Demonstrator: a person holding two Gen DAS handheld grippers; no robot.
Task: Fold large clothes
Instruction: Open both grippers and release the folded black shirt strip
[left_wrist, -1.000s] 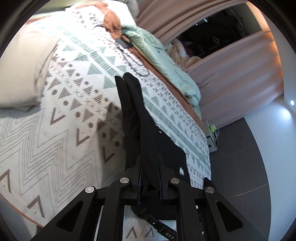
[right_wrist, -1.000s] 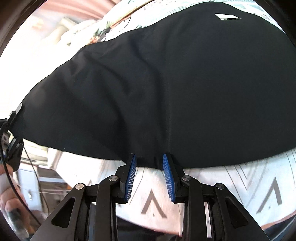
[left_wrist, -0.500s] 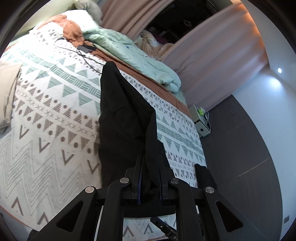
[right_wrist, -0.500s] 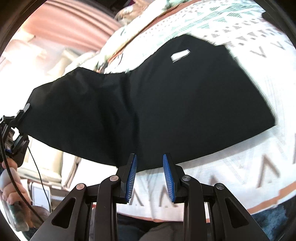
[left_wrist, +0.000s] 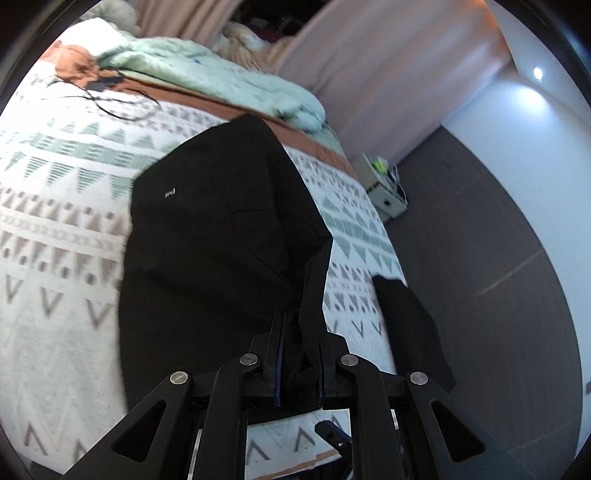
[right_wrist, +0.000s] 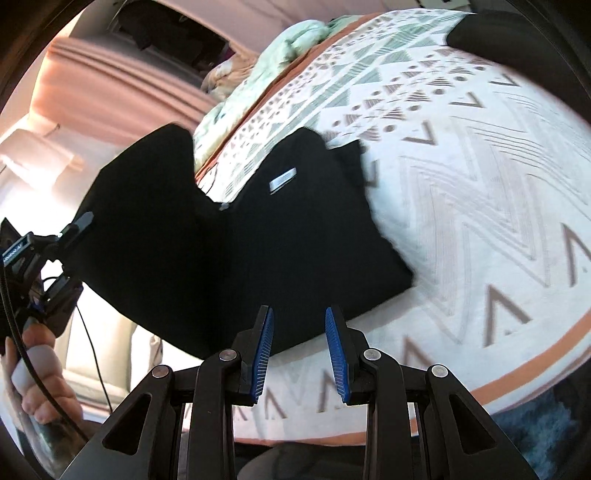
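Bedroom setup: a bed with a patterned bedspread (left_wrist: 66, 206) in white, green and brown, pink curtains (left_wrist: 388, 62) behind it, dark floor off to the side.

Starting at the left claw (left_wrist: 298, 363): it's clamped tight on a bunched edge of the black garment (left_wrist: 207, 258), fabric wedged right between the fingers. A second ago that garment hung from it as a narrow strip, edge-on; now it has swung round and spread out, so a broad panel with a small white logo faces the camera and drapes onto the bedspread. A second black flap (left_wrist: 410, 325) hangs off the bed edge beside it.

The right claw (right_wrist: 299, 349) is parted, blue pads showing, nothing in it. The garment's lower edge (right_wrist: 280, 236) sits just ahead of its fingertips but isn't between them. It's been open like this the whole last second while the cloth pulled away from the lens and shrank in view.

My read: the piece is getting laid out flat for a fold, and the right side probably needs to grab that near hem next.
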